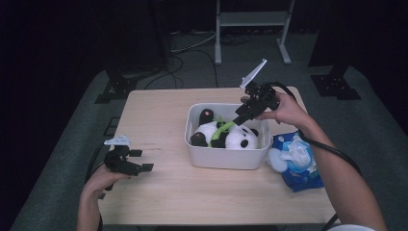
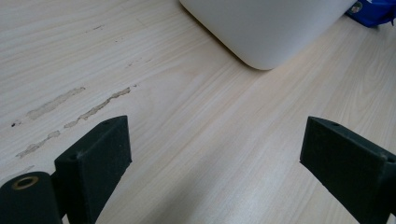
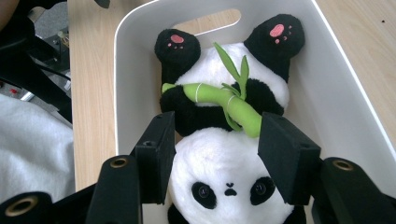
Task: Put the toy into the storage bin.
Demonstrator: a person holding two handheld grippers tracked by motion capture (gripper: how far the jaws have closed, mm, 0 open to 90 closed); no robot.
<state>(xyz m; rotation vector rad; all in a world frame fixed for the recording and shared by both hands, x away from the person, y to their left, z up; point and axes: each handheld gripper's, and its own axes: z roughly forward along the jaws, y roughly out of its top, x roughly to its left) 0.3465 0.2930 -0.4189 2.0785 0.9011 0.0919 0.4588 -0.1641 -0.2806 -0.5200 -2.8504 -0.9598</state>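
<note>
both grippers gaping: right gripper (image 3: 215,156) above panda (image 3: 224,140) in bin (image 3: 128,93); left gripper (image 2: 215,158) empty.

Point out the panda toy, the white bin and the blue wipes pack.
panda toy (image 3: 231,163): right gripper view, on its white forehead.
white bin (image 1: 226,158): high view, on its near outer wall.
blue wipes pack (image 1: 308,179): high view, on its blue wrapper's near end.

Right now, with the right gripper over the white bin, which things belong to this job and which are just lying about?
In the job:
- black-and-white plush panda with a green bamboo stalk, lying in the bin
- white plastic bin
- right gripper, jaws open above the panda

Lying about:
- blue wet-wipes pack, on the table beside the bin
- left gripper, open over bare wooden table
</note>
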